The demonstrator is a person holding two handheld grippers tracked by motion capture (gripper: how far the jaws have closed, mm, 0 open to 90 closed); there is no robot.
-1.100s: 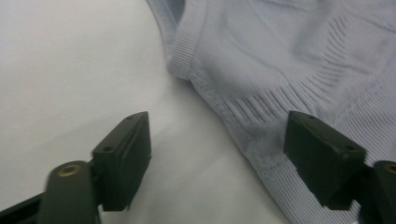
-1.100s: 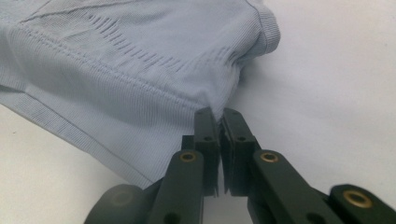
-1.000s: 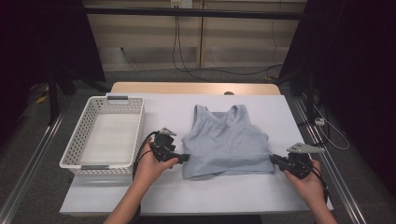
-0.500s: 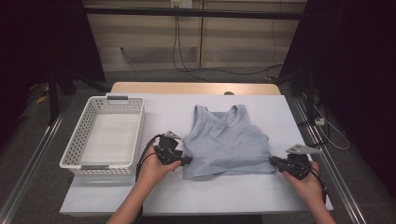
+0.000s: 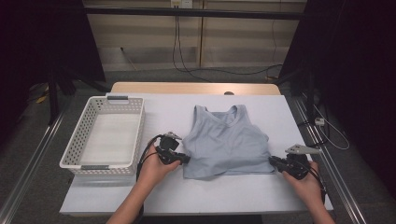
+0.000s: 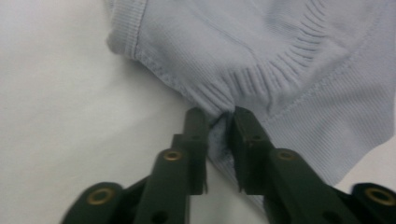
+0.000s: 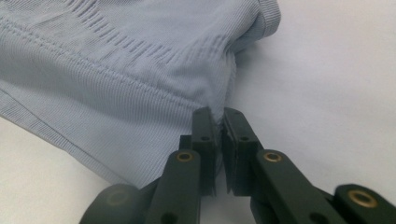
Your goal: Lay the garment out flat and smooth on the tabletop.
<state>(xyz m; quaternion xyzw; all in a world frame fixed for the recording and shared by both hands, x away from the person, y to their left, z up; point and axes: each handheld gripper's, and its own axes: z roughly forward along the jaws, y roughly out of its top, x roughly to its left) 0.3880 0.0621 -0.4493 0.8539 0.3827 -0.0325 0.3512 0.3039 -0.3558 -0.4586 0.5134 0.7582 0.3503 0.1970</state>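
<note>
The pale blue crop top (image 5: 226,144) lay flat on the white worktop (image 5: 224,196), just right of the white basket (image 5: 74,149), with its hem toward the person. The left hand-held gripper (image 5: 185,159) had just been closing its jaws, and in the left gripper view they pinched a small fold of the ribbed side edge (image 6: 219,133). The right hand-held gripper (image 5: 272,161) was clenched on the opposite side edge (image 7: 219,119).

To do this step well, I think both grips needed to be equally deep before any lift. The left bite looked thin, so the cloth could slip out. Both hands should then rise together and keep the fabric lightly stretched between them, so that it did not sag or twist.
</note>
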